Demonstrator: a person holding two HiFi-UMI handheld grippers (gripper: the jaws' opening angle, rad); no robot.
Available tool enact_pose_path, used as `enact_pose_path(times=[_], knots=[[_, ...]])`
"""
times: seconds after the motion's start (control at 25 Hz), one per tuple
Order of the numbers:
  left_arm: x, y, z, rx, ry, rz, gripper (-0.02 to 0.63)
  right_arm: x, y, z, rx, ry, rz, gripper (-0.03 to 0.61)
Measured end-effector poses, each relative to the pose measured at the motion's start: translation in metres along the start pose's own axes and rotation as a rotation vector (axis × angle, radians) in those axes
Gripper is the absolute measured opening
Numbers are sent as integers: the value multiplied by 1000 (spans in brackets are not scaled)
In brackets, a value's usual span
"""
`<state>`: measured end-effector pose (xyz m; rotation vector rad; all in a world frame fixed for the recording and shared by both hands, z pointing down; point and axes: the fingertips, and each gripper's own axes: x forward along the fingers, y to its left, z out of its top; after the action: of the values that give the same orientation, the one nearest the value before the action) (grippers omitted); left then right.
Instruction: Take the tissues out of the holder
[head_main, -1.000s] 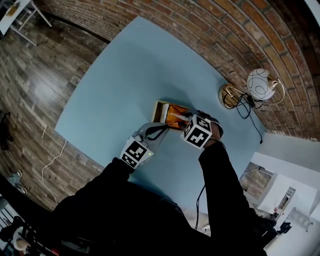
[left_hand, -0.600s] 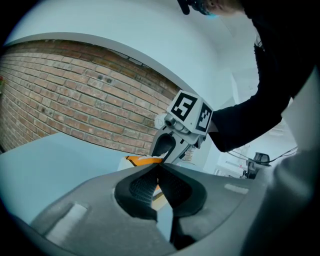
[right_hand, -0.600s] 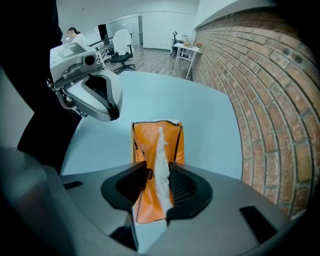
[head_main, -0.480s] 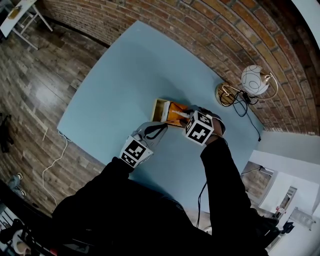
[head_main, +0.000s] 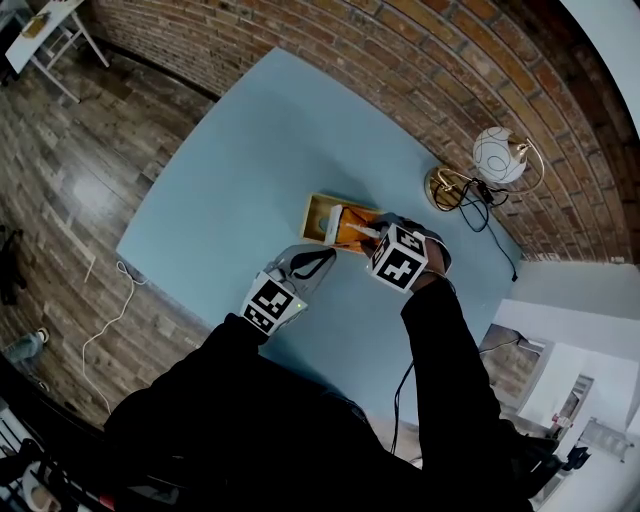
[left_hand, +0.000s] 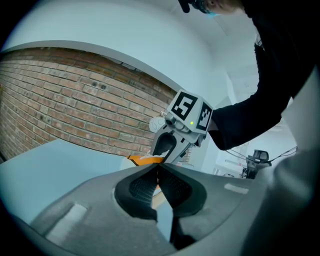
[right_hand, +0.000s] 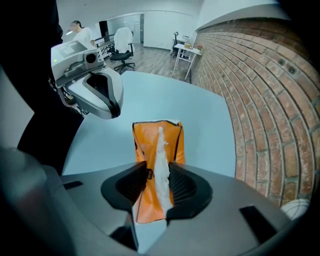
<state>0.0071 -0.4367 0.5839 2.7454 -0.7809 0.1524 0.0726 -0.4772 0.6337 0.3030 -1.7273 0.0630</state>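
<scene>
An orange tissue pack (right_hand: 172, 142) lies on the blue table (head_main: 250, 150), part way in a pale wooden holder (head_main: 322, 214). A white tissue (right_hand: 161, 145) stands up out of the pack's slit. My right gripper (right_hand: 159, 169) is shut on that tissue, over the pack's near end. In the head view its marker cube (head_main: 400, 258) covers the grip. My left gripper (left_hand: 156, 168) is shut, its tips meeting just short of the pack (left_hand: 145, 160), and I cannot make out anything held. It sits at the holder's near left side (head_main: 318, 260).
A white globe lamp (head_main: 497, 155) on a gold ring base with a black cable (head_main: 470, 205) stands at the table's right, by the brick wall (head_main: 420, 60). The table's left edge drops to a wooden floor (head_main: 60, 170). My dark sleeves cover the near table.
The grippers and the pack keep their places. Only the head view has shifted a little.
</scene>
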Motion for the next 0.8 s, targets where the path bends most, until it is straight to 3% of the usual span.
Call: enact_pose_path(times=[0.8], knots=[[-15, -54, 0, 84, -8, 19, 9, -18, 49, -31, 19, -17, -9, 139]])
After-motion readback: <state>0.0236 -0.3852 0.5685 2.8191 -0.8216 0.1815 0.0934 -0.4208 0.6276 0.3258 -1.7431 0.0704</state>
